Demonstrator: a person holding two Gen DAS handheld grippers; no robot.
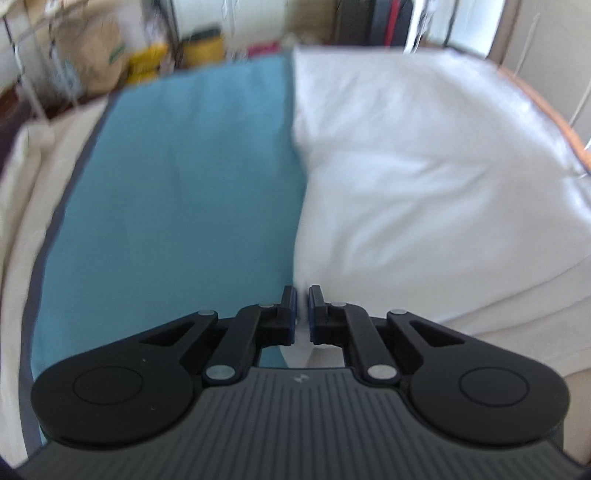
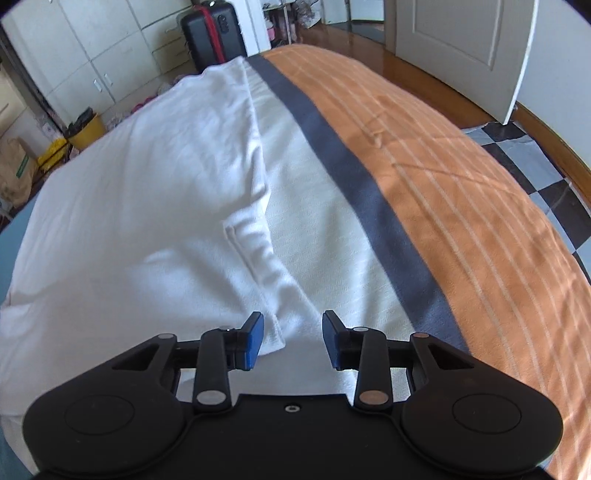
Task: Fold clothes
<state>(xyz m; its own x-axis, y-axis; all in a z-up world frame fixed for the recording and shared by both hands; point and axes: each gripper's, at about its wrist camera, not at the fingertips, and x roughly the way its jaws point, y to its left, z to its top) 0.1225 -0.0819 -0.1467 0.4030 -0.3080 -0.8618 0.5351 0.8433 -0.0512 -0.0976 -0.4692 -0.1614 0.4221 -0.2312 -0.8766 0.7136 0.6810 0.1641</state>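
Only my left wrist view shows the blue cloth point(image 1: 173, 206) spread on the bed beside the white garment point(image 1: 424, 177), the two meeting along one edge that runs up the middle. Only my right wrist view shows the orange striped blanket point(image 2: 461, 206), the grey band point(image 2: 354, 184) along its edge, the black suitcase point(image 2: 212, 33) and the white door point(image 2: 461, 40) beyond the bed's far edge. I count one white garment point(image 2: 140, 192), one blue cloth and one blanket. My left gripper point(image 1: 303, 306) has its jaws pressed almost together, pinching the white garment's edge where it meets the blue cloth. My right gripper point(image 2: 292, 339) has its jaws spread partway, a folded corner of the white garment lying between them; the left pad point(image 2: 255, 338) sits just beside the cloth, and nothing is pinched.
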